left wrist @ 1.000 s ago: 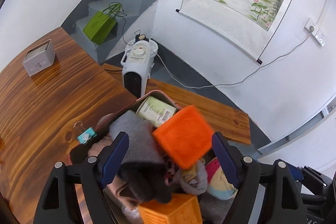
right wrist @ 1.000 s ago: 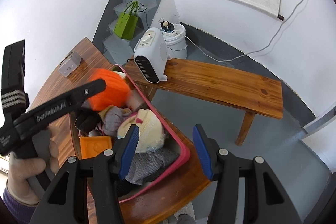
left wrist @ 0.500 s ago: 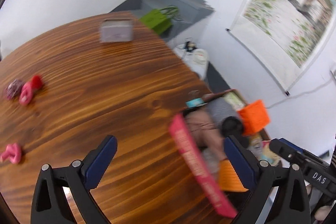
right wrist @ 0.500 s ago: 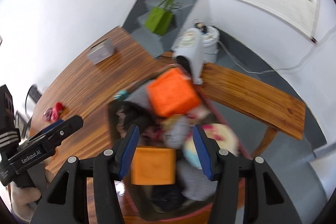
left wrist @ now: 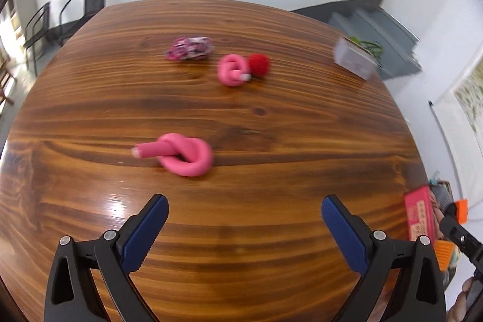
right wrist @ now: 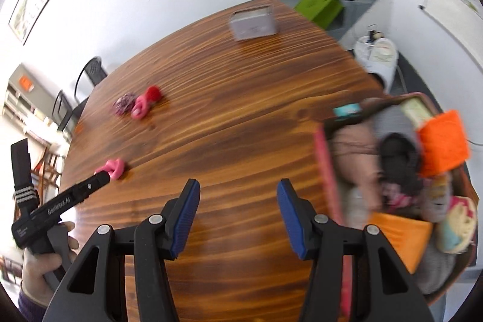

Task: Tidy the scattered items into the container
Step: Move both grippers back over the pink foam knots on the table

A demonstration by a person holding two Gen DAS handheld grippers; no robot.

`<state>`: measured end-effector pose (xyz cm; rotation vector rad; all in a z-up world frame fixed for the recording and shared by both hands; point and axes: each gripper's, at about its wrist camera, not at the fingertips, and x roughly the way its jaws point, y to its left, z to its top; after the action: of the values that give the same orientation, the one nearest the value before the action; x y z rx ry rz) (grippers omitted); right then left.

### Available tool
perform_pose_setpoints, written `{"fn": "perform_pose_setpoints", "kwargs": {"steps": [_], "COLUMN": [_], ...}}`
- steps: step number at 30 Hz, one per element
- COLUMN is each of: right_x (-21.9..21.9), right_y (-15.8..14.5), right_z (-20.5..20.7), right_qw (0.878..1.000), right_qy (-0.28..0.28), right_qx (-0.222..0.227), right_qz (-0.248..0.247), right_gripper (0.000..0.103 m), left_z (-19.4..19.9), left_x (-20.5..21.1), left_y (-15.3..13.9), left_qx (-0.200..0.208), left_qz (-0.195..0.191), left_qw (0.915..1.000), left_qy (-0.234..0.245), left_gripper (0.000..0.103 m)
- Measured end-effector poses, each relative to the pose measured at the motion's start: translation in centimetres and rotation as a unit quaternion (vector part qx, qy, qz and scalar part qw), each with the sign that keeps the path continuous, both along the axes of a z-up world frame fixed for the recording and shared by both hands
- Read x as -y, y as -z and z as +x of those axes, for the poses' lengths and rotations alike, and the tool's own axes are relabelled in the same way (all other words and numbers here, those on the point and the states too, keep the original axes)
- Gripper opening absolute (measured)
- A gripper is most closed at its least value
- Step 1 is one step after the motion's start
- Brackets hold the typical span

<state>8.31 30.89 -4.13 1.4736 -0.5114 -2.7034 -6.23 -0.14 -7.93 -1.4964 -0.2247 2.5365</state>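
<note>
White lettering reading "GenRobot.AI" runs along the black left tool (right wrist: pixel 99 180), whose blue-padded jaws gape empty over the glossy striped wooden surface (left wrist: pixel 271 122). At its 12 o'clock lies a knotted pink foam tube (left wrist: pixel 181 154). The right tool (right wrist: pixel 238 212) also stands open and empty, the crammed pink-walled container (right wrist: pixel 327 177) at its 2 o'clock.

Two pink knots: one near (left wrist: pixel 181 154), one far (left wrist: pixel 231 70). One red ball (left wrist: pixel 259 65), touching the far knot. One patterned bundle (left wrist: pixel 189 48). One grey tin (right wrist: pixel 253 23). One table (left wrist: pixel 271 231). One pink bin (right wrist: pixel 327 186), holding two orange blocks, upper (right wrist: pixel 442 138) and lower (right wrist: pixel 401 234). Two grippers, left (left wrist: pixel 244 228) and right (right wrist: pixel 238 215).
</note>
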Motion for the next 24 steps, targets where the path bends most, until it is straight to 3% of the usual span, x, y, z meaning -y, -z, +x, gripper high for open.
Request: {"fn": "perform_pose_setpoints", "kwargs": {"steps": [8,15,24], "right_x": [4.5,5.6,8.3], "right_y": [1.0,2.7,4.3], "right_z": [-2.7,-3.8,-6.9], "right_qw": [1.0,0.999,0.998], "right_qy": [-0.015,0.006,0.001], "right_qx": [0.02,0.051,0.067], "right_qz": [0.006,0.011,0.017], "right_gripper": [0.058,0.058,0.058], "left_z": [-4.1,-7.1,-7.9], "left_x": [3.1,2.7,3.9], "left_y": [2.3,5.0,6.8], "left_qx": [0.005,0.014,0.032], "left_qz": [-0.011,-0.034,-0.019], "left_qw": [0.9997,0.9991,0.9983], "left_qy": [-0.022,0.022,0.044], "left_gripper": [0.103,0.103,0.102]}}
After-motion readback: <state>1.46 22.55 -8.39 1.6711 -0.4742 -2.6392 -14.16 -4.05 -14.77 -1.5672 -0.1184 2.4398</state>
